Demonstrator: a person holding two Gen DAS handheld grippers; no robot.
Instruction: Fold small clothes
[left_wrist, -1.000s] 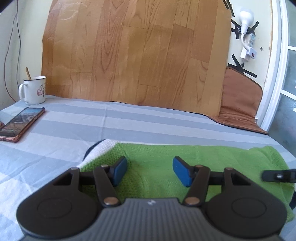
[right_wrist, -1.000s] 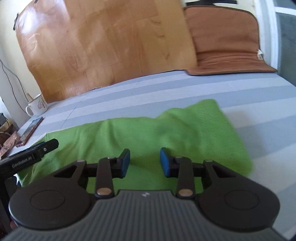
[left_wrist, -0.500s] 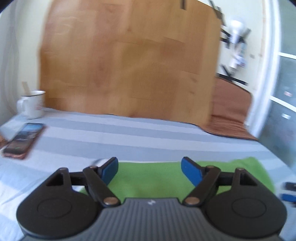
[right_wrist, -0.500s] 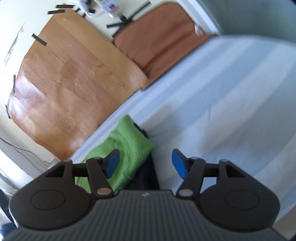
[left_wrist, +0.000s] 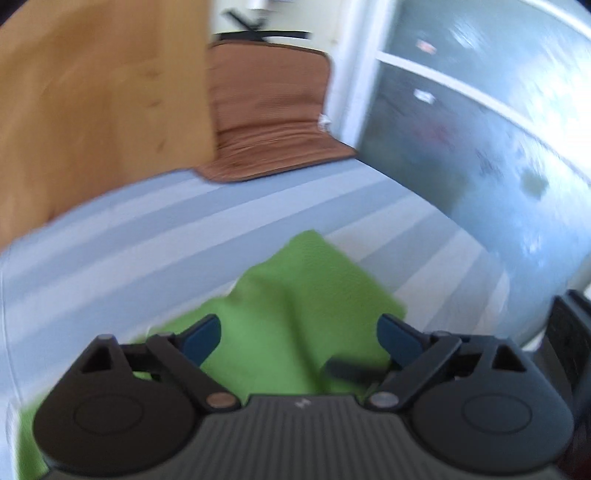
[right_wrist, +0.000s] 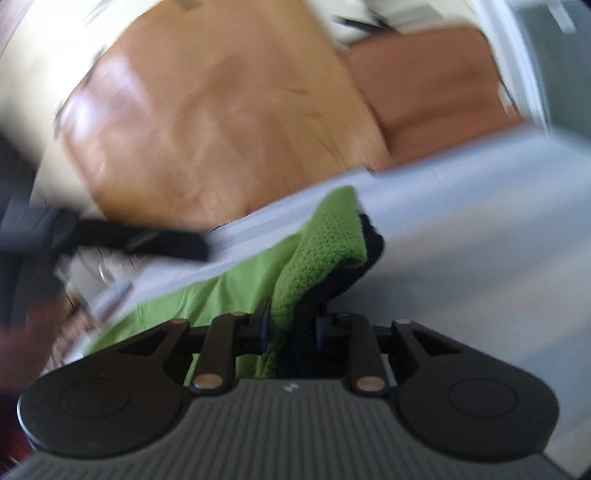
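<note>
A green knitted garment (left_wrist: 295, 295) lies on the blue and white striped sheet (left_wrist: 110, 236). My left gripper (left_wrist: 299, 336) is open and hovers just above the cloth, its blue pads (left_wrist: 203, 332) wide apart. My right gripper (right_wrist: 291, 325) is shut on the right end of the green garment (right_wrist: 314, 258), which bunches up between the fingers with a dark layer (right_wrist: 351, 273) beside it. The right gripper's body shows at the right edge of the left wrist view (left_wrist: 569, 332). Both views are blurred by motion.
A wooden board (left_wrist: 92, 103) leans on the back wall, with a brown cushion (left_wrist: 269, 110) to its right. A glass door (left_wrist: 480, 129) stands at the right past the bed's edge. The left gripper's arm (right_wrist: 110, 236) shows at the left of the right wrist view.
My right gripper has closed on the garment's right end. My left gripper has opened wider and swung right, so the mug and phone left its view.
</note>
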